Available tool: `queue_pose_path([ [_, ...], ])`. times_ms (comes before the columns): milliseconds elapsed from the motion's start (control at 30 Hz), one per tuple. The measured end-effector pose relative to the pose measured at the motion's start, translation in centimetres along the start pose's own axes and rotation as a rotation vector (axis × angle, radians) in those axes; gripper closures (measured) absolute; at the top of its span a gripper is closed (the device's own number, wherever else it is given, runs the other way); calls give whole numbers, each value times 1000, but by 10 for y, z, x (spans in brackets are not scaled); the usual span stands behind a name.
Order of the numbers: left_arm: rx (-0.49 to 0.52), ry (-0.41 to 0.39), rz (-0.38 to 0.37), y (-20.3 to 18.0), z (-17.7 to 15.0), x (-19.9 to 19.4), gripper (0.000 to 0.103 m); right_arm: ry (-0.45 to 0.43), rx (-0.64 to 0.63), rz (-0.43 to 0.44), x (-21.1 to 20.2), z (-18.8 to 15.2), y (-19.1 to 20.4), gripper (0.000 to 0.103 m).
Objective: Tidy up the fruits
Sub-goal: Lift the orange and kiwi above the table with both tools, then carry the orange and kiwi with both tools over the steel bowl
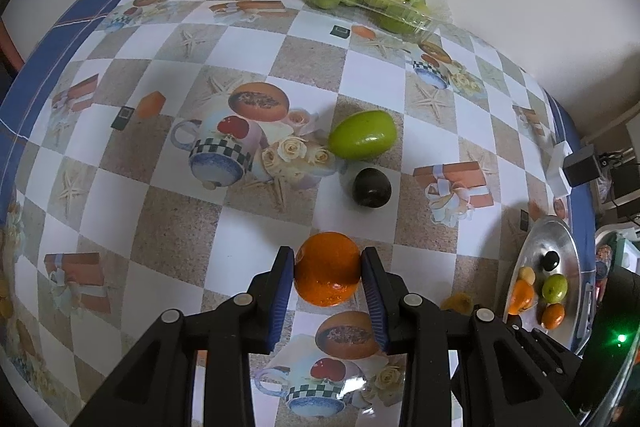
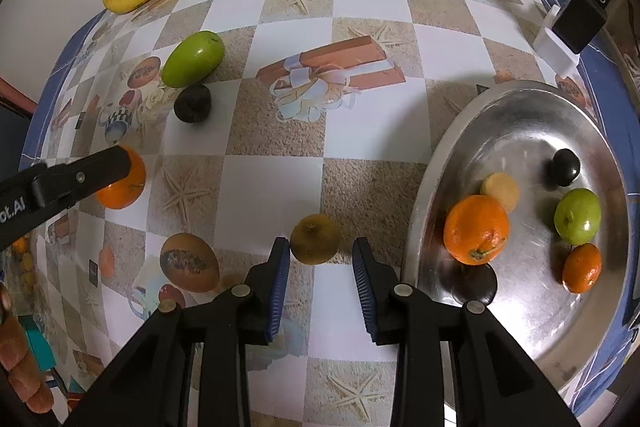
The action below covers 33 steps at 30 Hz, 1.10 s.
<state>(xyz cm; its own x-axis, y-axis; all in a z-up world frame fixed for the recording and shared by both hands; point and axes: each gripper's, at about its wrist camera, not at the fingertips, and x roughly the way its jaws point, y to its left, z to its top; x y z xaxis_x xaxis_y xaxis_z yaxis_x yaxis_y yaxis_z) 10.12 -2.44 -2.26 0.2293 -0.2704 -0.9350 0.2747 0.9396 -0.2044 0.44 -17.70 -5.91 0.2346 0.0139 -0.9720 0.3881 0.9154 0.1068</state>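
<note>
Pointing steeply down at the checked tablecloth [image 1: 248,223], the left gripper [image 1: 327,267] clamps an orange [image 1: 327,269] between its blue pads, the fruit resting on the cloth; the right gripper [image 2: 321,257], likewise angled down, stands slightly parted around a yellow-brown fruit [image 2: 315,238], its pads not pressing it; just beside it lies the metal tray [image 2: 516,131], holding several fruits.
</note>
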Motion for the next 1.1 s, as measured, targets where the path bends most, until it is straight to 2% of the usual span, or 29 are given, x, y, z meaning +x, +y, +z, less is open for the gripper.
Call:
queue_pose_path([
  [500,-10,13,25,4,1,7,66,-10,4,10,8,14,3,70],
  [533,-9,13,28,4,1,7,66,-9,4,16,7,14,3,71],
  [567,-7,12,31,4,1,7,66,-9,0,18,7,14,3,76],
  [700,-7,11,43,3,1,8,66,-12,-6,24,6,14,5,77],
  [1100,-8,-47,53,-4,4,-12,66,-125,23,64,-36,17,-5,77],
])
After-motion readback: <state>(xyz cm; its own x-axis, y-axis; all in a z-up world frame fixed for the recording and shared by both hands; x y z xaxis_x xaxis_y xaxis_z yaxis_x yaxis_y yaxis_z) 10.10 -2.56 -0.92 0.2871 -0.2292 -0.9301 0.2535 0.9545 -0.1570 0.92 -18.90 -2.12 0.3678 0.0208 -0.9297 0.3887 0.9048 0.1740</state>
